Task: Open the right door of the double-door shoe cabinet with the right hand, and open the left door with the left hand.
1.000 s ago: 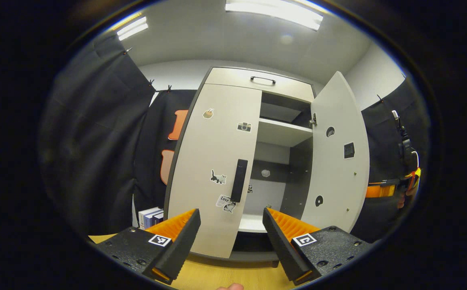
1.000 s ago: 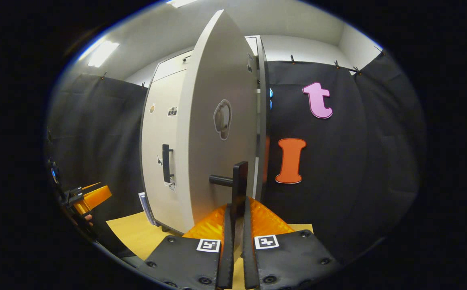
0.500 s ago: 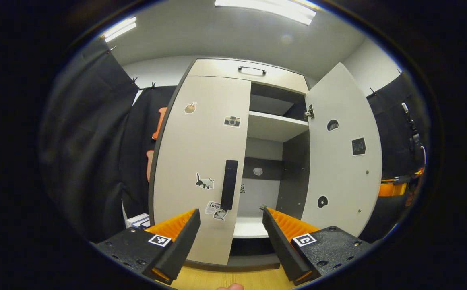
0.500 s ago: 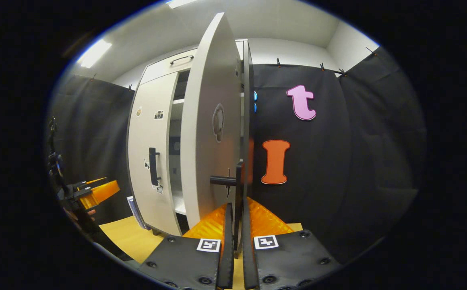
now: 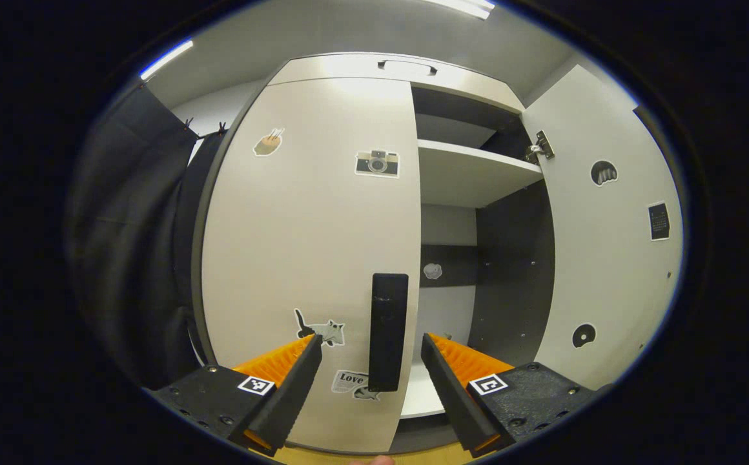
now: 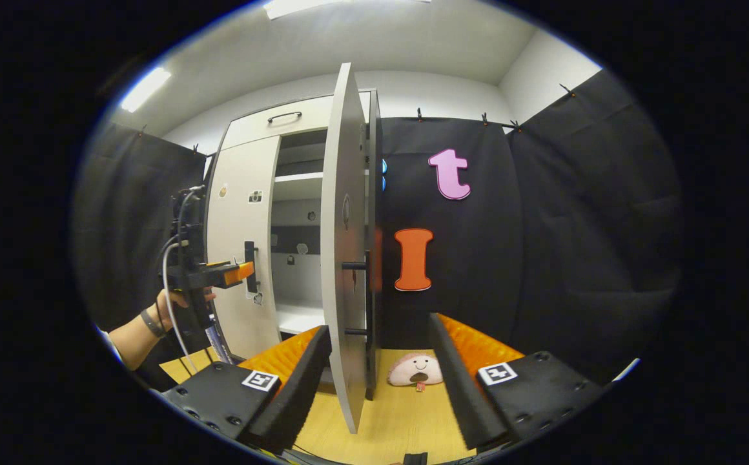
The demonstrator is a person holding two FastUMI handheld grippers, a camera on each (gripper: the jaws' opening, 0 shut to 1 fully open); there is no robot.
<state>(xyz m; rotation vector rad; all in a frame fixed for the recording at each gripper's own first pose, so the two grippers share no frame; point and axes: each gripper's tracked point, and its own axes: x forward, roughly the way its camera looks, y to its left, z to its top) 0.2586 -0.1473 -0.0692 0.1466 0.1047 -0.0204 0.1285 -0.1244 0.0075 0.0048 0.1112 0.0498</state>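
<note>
On the shoe cabinet (image 5: 323,64) the left door (image 5: 310,245) carries four stickers in the left gripper view — a small tan one, a camera, a cat, and one low down where the word "Love" (image 5: 352,380) can be read; the rest of its writing is too small to tell. The left door is shut, and its black handle (image 5: 388,330) stands upright near its right edge; the left gripper (image 5: 370,352) has its two orange fingers (image 5: 277,358) spread wide on either side of the handle, holding nothing and apart from it. The right door (image 5: 607,245) stands swung open, with three dark marks on its inner face; one white shelf (image 5: 471,174) crosses the open compartment. In the right gripper view the right gripper (image 6: 381,361) is also wide open and empty, its fingers (image 6: 287,355) flanking the right door's edge (image 6: 342,258) without pressing it; a hand (image 6: 171,302) holds the left gripper (image 6: 219,274) up at the left door's handle (image 6: 249,266); one plush toy (image 6: 414,371) lies on the yellow floor (image 6: 400,420) beside the cabinet.
</note>
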